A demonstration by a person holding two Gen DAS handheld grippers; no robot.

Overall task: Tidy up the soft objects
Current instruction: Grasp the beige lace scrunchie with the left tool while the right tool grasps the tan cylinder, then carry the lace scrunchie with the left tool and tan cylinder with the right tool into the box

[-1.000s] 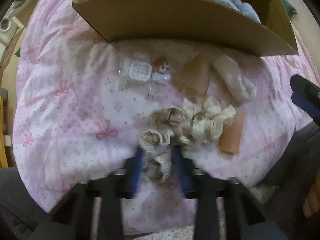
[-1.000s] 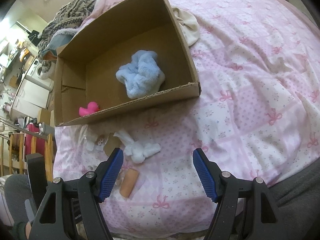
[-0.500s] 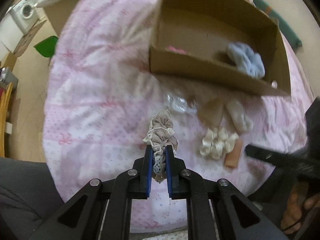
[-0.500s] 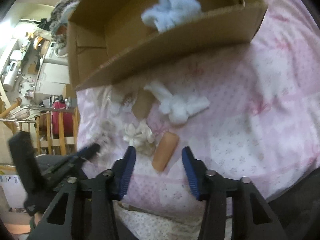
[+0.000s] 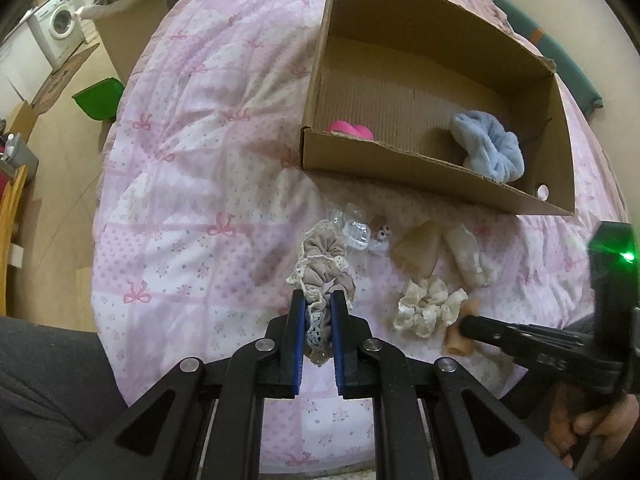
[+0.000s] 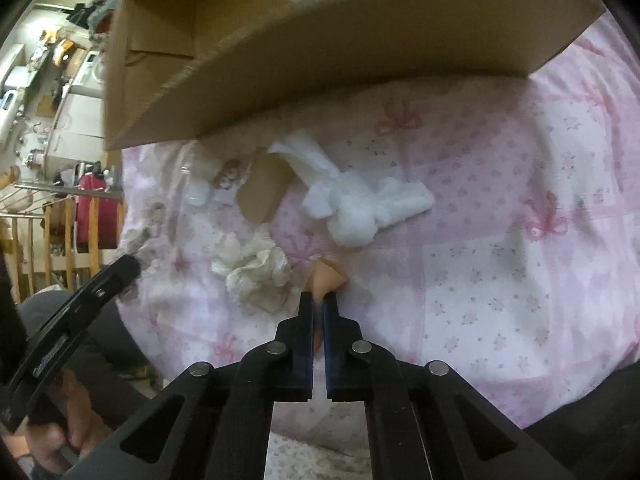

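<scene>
My left gripper (image 5: 316, 300) is shut on a beige lace-trimmed scrunchie (image 5: 326, 264) and holds it above the pink bedspread. My right gripper (image 6: 318, 300) is shut on a peach squishy block (image 6: 326, 278) lying on the bed; the block also shows in the left wrist view (image 5: 460, 340). A cream scrunchie (image 5: 428, 306) (image 6: 256, 276) lies beside the block. A white fluffy toy (image 6: 360, 204) (image 5: 470, 256) and a tan card (image 6: 264, 188) lie nearer the cardboard box (image 5: 400, 168). The box holds a blue fluffy scrunchie (image 5: 488, 152) and a pink duck (image 5: 352, 130).
A clear plastic packet with a small toy (image 5: 364, 232) lies on the bedspread (image 5: 192, 184) before the box. The bed's left edge drops to the floor with a green bin (image 5: 98, 98). The person's grey-clad legs (image 5: 48, 396) are at the front.
The left gripper closed on the beige scrunchie and lifted it clear of the pile. The right gripper came down beside the cream scrunchie and closed on the peach block.
</scene>
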